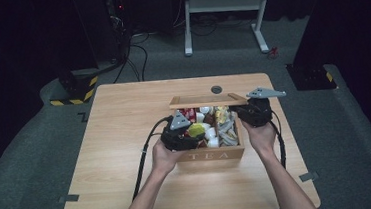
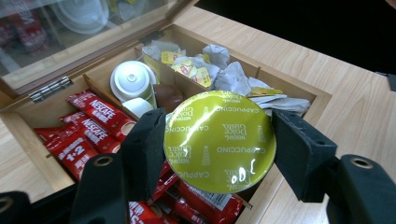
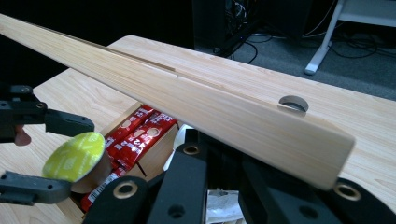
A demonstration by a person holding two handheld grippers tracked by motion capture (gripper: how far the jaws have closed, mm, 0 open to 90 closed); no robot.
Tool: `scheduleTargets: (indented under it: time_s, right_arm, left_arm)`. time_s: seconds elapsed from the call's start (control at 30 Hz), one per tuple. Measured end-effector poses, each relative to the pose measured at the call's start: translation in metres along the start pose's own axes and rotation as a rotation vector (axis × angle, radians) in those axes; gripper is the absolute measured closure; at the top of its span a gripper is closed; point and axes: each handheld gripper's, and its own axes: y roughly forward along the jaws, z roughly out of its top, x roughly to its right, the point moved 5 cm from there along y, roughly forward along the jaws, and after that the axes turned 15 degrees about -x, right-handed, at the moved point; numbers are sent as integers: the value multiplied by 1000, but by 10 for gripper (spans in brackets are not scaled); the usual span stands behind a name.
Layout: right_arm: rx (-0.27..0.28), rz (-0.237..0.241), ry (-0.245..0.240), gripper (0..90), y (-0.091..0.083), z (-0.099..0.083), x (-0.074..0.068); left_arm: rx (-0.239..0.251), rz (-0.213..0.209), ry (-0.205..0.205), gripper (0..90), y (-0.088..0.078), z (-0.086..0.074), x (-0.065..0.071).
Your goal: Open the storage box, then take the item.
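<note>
A wooden box (image 1: 212, 155) marked TEA stands on the table with its glass lid (image 1: 207, 101) raised. My left gripper (image 1: 195, 132) is shut on a yellow-green cappuccino capsule (image 2: 219, 140), which hangs just above the box's left compartment. The capsule (image 3: 74, 156) sits foil-side up between the left gripper's fingers (image 3: 65, 123). My right gripper (image 1: 252, 112) is at the lid's right end; the lid's wooden edge (image 3: 210, 102) runs across its jaws, which look closed on it. Red Nescafé sachets (image 2: 88, 126), white capsules (image 2: 132, 79) and tea bags (image 2: 219, 70) fill the box.
The light wood table (image 1: 126, 139) has a round cable hole (image 1: 216, 89) behind the box. On the floor beyond it stand a white desk frame (image 1: 226, 6) and a yellow-black striped base (image 1: 74, 90) with cables.
</note>
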Motion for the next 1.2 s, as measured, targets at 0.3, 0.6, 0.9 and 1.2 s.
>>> scheduleTargets:
  time_s: [0.3, 0.6, 0.9, 1.2]
  right_arm:
    - [3, 4, 0, 900, 0, 0, 0]
    - [12, 11, 7, 900, 0, 0, 1]
    - [11, 9, 4, 900, 0, 0, 1]
    - [5, 5, 4, 900, 0, 0, 0]
  left_arm:
    - [19, -1, -36, 384, -11, -5, -7]
    - [26, 27, -69, 384, -27, -14, -18]
    - [41, 41, -109, 384, -35, -23, -29]
    - [59, 62, -149, 384, -46, -33, -41]
